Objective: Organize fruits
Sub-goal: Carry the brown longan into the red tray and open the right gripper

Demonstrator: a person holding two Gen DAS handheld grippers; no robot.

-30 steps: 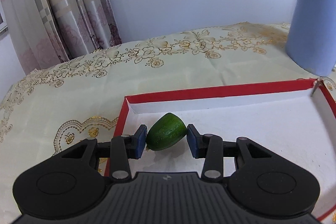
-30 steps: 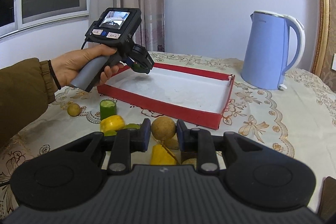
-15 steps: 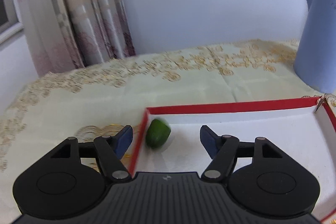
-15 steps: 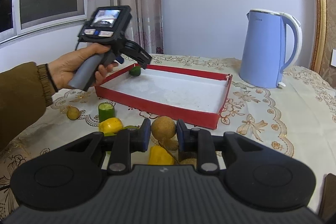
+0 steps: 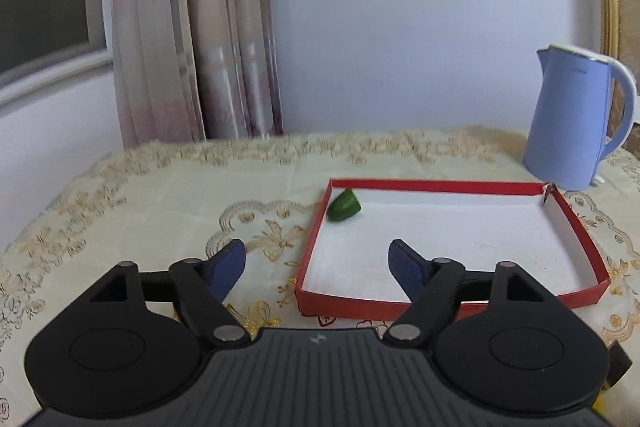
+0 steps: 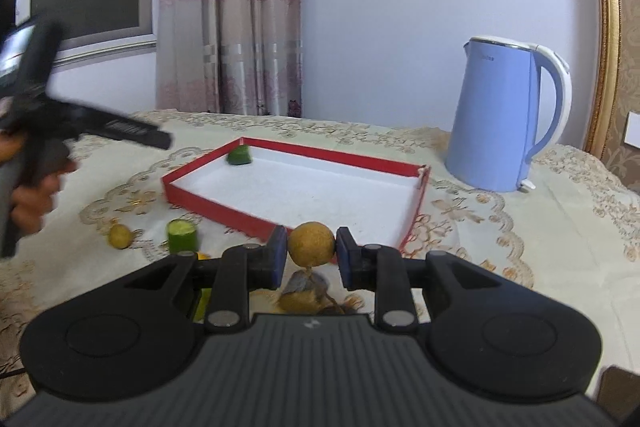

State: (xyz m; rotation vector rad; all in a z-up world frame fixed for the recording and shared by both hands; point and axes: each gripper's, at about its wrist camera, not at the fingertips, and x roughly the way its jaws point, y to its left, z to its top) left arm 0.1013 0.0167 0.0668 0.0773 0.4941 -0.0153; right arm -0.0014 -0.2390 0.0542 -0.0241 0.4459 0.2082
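Note:
A green fruit piece (image 5: 343, 206) lies in the far left corner of the red-rimmed white tray (image 5: 440, 185). My left gripper (image 5: 316, 263) hangs well back from it, over the tray's near left edge; its jaws are opening and nothing is between them. The right wrist view shows that left gripper (image 6: 160, 139) blurred at the left, held by a hand (image 6: 28, 195). My right gripper (image 6: 311, 245) is shut on a round brown-yellow fruit (image 6: 311, 239), just in front of the tray's (image 6: 208, 195) near side.
A blue kettle (image 6: 500, 115) stands behind the tray's right end. On the patterned cloth left of my right gripper sit a green cut piece (image 6: 183, 235) and a small yellow fruit (image 6: 120, 236). More fruit (image 6: 300, 297) lies under the right gripper.
My left gripper let go of the green fruit piece, opened wide and drew back and left from the tray. The piece now rests in the tray's corner. The right gripper keeps its hold.

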